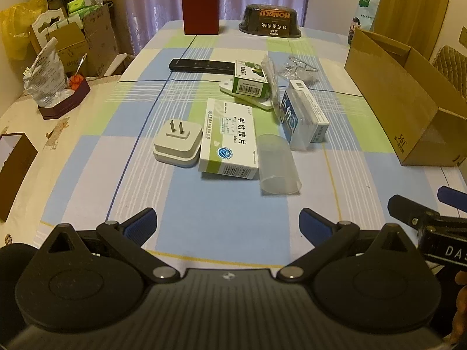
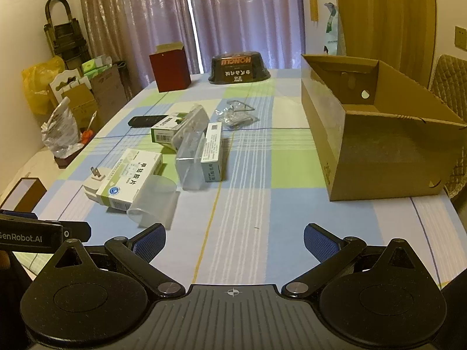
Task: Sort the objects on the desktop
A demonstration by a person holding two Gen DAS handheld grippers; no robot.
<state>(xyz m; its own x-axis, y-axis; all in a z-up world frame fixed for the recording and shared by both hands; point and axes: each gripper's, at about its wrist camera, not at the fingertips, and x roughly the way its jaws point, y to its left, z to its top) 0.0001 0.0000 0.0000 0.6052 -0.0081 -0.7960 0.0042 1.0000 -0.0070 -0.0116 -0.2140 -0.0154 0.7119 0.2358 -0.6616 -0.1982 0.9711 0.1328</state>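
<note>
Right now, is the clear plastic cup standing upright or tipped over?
Tipped over. The clear plastic cup lies on its side on the tablecloth, its open mouth facing the camera.

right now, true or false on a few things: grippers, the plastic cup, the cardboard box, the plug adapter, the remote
1. Both grippers are open and hold nothing. True: left gripper, right gripper.
2. The clear plastic cup stands upright. False: it lies on its side.
3. The cardboard box already holds sorted items. False: no items show inside it.
4. The white plug adapter lies prongs up beside the large medicine box. True.
5. The black remote is inside the cardboard box. False: it lies on the tablecloth.
</note>
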